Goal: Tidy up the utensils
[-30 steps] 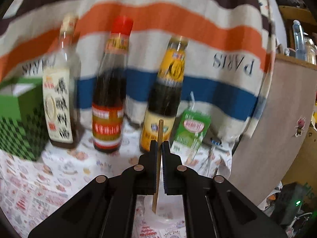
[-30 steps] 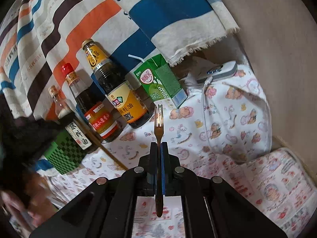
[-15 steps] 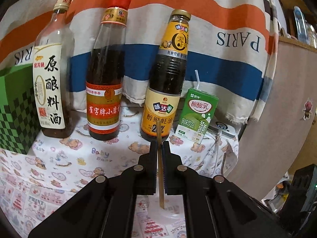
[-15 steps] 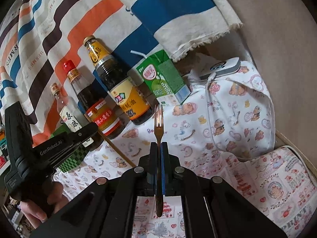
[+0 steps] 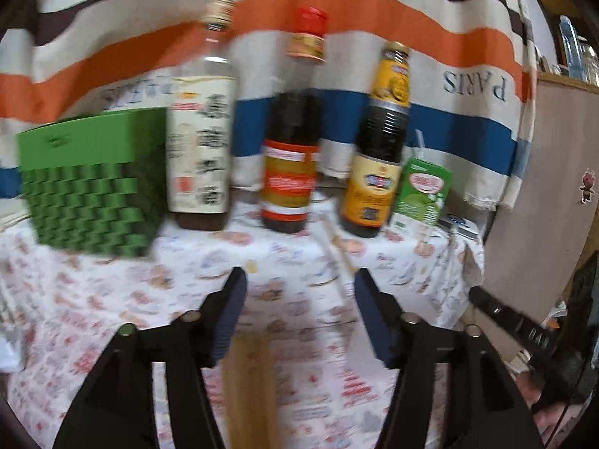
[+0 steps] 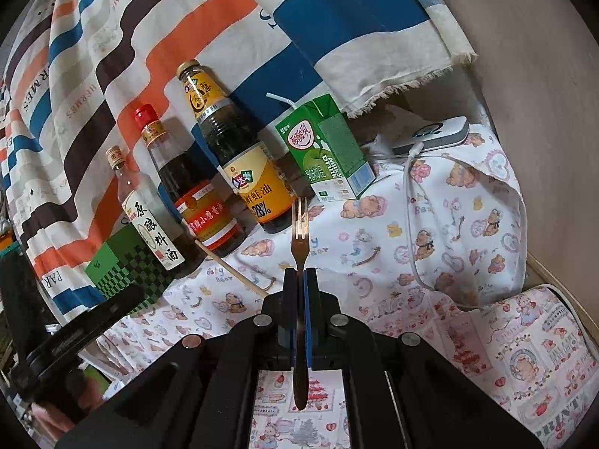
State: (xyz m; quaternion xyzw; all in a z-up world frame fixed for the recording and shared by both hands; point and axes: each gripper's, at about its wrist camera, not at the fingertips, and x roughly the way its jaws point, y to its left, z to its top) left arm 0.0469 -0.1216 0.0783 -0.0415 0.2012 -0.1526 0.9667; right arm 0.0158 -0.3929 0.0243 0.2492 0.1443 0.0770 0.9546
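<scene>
My left gripper [image 5: 299,280] is open and empty above the printed tablecloth. A wooden chopstick [image 5: 338,249] lies on the cloth just ahead of it, between the fingertips and the bottles; it also shows in the right wrist view [image 6: 232,267]. My right gripper [image 6: 299,275] is shut on a metal fork [image 6: 299,224], held upright with the tines pointing away. The left gripper body [image 6: 71,340] shows at the lower left of the right wrist view.
Three sauce bottles [image 5: 290,131] stand in a row against a striped cloth, with a green box [image 5: 90,183] to their left and a green milk carton [image 6: 325,149] to their right. A white device with a cable [image 6: 434,136] lies at the back right.
My left gripper has opened and let go of the chopstick, which now lies on the cloth. The left view has pulled back and is blurred. The right gripper still holds the fork.
</scene>
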